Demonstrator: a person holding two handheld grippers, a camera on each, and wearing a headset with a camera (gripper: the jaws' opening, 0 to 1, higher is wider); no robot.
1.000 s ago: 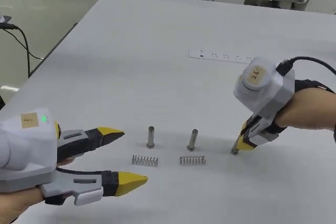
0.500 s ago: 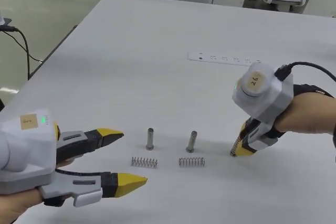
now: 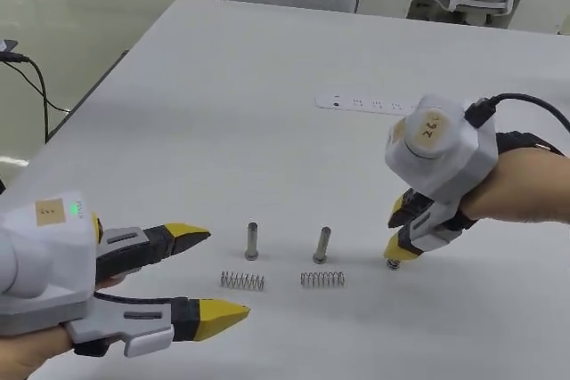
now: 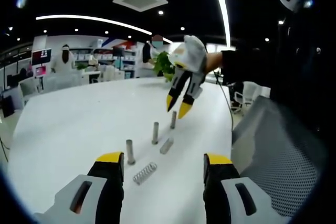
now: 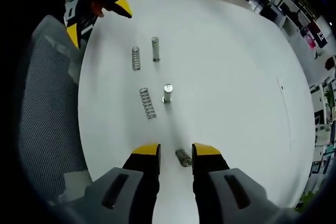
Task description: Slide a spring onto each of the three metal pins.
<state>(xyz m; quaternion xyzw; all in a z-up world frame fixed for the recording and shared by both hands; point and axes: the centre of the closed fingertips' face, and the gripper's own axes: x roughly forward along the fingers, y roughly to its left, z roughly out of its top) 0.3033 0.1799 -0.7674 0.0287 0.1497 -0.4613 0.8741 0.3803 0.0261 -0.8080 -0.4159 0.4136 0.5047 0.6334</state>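
Head view looks down on a white table (image 3: 267, 86) where two bare metal pins (image 3: 252, 241) stand upright side by side near the table's near edge. Each has a loose spring (image 3: 242, 280) lying flat just beside it on the near-edge side. The third pin (image 3: 393, 263) stands further along the same row, directly under the right gripper (image 3: 398, 233), whose yellow-tipped jaws are parted and angled down over it. The left gripper (image 3: 218, 273) hovers at the other end of the row, jaws wide apart with nothing between them. A white power strip (image 3: 365, 103) lies well apart from the pins, towards the far edge. Right gripper view shows what is too small to tell in the head view: a third spring (image 5: 182, 157) coils round that last pin, which stands in the gap between the two jaw tips. Left gripper view shows all three pins as one receding line, with the right gripper's tips just above the farthest one.
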